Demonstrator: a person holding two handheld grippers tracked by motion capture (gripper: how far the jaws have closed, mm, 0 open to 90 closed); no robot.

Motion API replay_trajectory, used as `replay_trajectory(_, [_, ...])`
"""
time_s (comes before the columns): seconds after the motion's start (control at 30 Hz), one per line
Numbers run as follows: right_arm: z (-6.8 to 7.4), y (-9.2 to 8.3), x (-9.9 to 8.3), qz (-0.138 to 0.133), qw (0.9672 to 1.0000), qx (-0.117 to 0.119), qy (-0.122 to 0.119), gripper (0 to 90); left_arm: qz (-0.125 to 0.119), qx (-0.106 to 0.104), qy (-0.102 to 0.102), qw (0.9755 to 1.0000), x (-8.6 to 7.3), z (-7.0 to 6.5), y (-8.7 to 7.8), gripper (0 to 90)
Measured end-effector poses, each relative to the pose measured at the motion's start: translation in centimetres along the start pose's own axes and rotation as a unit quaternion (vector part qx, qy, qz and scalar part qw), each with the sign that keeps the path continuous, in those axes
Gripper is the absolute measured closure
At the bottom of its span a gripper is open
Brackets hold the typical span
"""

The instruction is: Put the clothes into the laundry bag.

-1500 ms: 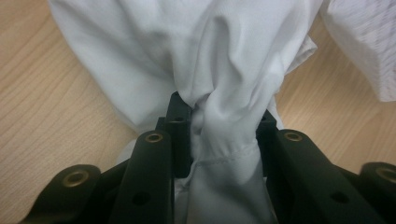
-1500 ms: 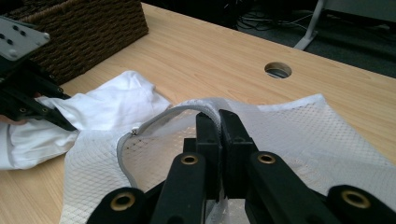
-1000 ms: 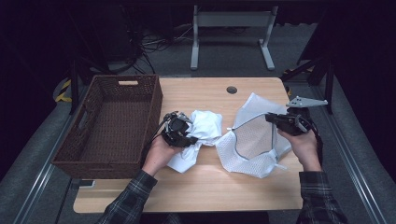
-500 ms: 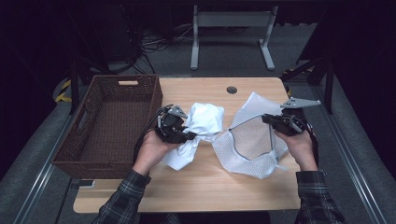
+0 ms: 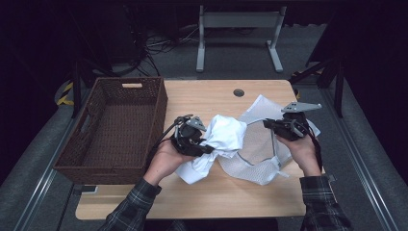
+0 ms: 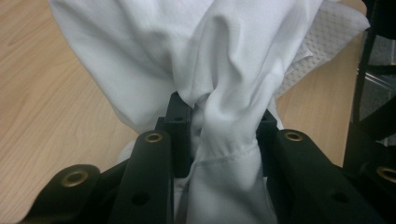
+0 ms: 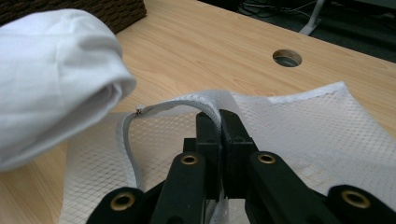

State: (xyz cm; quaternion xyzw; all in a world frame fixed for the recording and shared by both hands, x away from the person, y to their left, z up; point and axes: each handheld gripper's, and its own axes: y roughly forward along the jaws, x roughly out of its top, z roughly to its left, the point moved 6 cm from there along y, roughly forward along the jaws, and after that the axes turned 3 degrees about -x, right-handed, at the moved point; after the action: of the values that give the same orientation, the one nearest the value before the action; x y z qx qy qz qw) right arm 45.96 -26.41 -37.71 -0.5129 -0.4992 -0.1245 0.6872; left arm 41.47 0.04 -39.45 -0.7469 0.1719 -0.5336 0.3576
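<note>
White cloth (image 5: 222, 137) (still clamped) now nearer mesh bag (image 5: 255, 161).

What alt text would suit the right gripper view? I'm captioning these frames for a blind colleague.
The right gripper, jaws shut, pinches the zippered rim of a white mesh laundry bag and lifts that edge off a light wooden table. A bundle of white cloth hangs at the left, and a round cable hole lies beyond the bag.

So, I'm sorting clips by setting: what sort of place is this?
Probably a lab or recording workspace, not a home: a bare wooden table with a cable hole, loose cables on grey floor, and dark surroundings.
</note>
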Motion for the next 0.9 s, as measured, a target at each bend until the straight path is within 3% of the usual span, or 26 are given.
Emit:
replay_trajectory(0.2, [0.5,0.2,0.1,0.0,1.0,0.005,-0.005,88.0,0.011,-0.023,0.021,0.9994,0.3,-1.4,1.2,69.8])
replay_trajectory(0.6, [1.9,0.6,0.4,0.003,0.9993,0.024,-0.029,88.0,0.039,-0.041,0.048,0.9972,0.1,-3.2,3.6,69.8])
replay_trajectory(0.73, [2.3,0.8,0.4,0.003,0.9988,0.034,-0.035,88.0,0.047,-0.044,0.055,0.9964,0.1,-3.4,4.4,69.7])
replay_trajectory(0.9, [2.9,0.9,0.5,0.006,0.9982,0.041,-0.044,88.0,0.054,-0.034,0.055,0.9964,0.0,-3.0,5.4,69.6])
